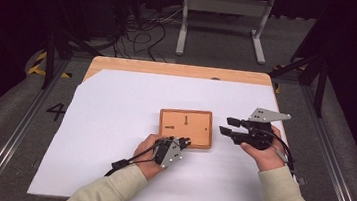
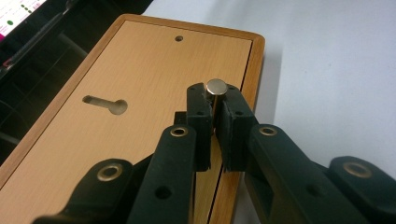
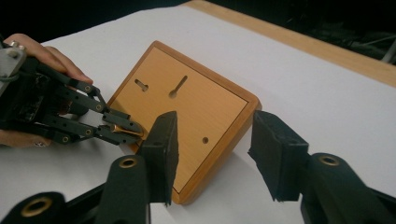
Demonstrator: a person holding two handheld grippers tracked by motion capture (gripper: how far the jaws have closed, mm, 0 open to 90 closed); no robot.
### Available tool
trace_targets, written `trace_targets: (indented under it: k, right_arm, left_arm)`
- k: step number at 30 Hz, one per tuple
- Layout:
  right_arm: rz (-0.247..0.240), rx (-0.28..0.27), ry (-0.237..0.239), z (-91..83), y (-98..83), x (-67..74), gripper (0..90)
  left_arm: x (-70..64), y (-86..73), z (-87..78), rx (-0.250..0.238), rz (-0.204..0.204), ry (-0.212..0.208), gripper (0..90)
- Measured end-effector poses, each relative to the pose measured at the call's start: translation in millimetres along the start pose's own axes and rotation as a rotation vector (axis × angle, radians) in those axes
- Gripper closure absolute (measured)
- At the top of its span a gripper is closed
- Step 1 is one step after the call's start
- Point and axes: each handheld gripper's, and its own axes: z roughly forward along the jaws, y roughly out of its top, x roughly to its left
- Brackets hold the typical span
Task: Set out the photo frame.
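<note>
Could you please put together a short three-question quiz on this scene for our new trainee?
1. True or false: the left tongs are shut on a small metal pin.
2. How many keyhole-shaped slots does the wooden board have? A) one B) two C) four
3. What, if anything, is between the jaws of the right tongs?

Key: 1. True. 2. B, plus one small round hole. 3. Nothing; they stand open beside the board's edge, above the white sheet.
</note>
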Motion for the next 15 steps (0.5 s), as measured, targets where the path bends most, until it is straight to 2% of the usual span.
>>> trace_targets:
  k: [1, 2, 3, 5, 9, 10, 11, 15]
  right_arm:
    - [-0.005, 0.029, 0.002, 7.1, 4.6, -2.8, 47.1]
    - [0.004, 0.050, 0.004, 12.0, 7.0, -4.5, 47.1]
    - [0.004, 0.050, 0.004, 12.0, 7.0, -4.5, 42.4]
    - [0.028, 0.125, 0.002, 27.5, 11.8, -12.0, 32.8]
    - [0.057, 0.166, 0.018, 40.8, 13.9, -19.7, 30.9]
    - [0.080, 0.197, 0.031, 48.1, 15.5, -24.2, 29.7]
    - [0.079, 0.207, 0.032, 50.9, 17.0, -25.9, 29.7]
    - [0.093, 0.222, 0.053, 59.3, 22.1, -30.5, 28.9]
  left_arm:
    - [-0.3, -0.1, -0.1, 0.000, 0.001, -0.001, 84.1]
    - [-0.3, -0.1, -0.1, 0.000, 0.001, -0.001, 84.1]
    - [-0.4, -0.1, -0.1, -0.001, 0.002, -0.002, 84.1]
    - [-0.5, -0.1, -0.4, 0.002, 0.008, -0.003, 84.2]
    - [-0.5, -0.2, -0.4, 0.000, 0.008, -0.006, 84.1]
    - [-0.5, -0.2, -0.4, 0.000, 0.008, -0.006, 84.1]
    - [-0.4, -0.2, -0.4, -0.001, 0.007, -0.007, 84.1]
    - [0.0, -0.2, -0.1, -0.003, 0.007, -0.007, 84.1]
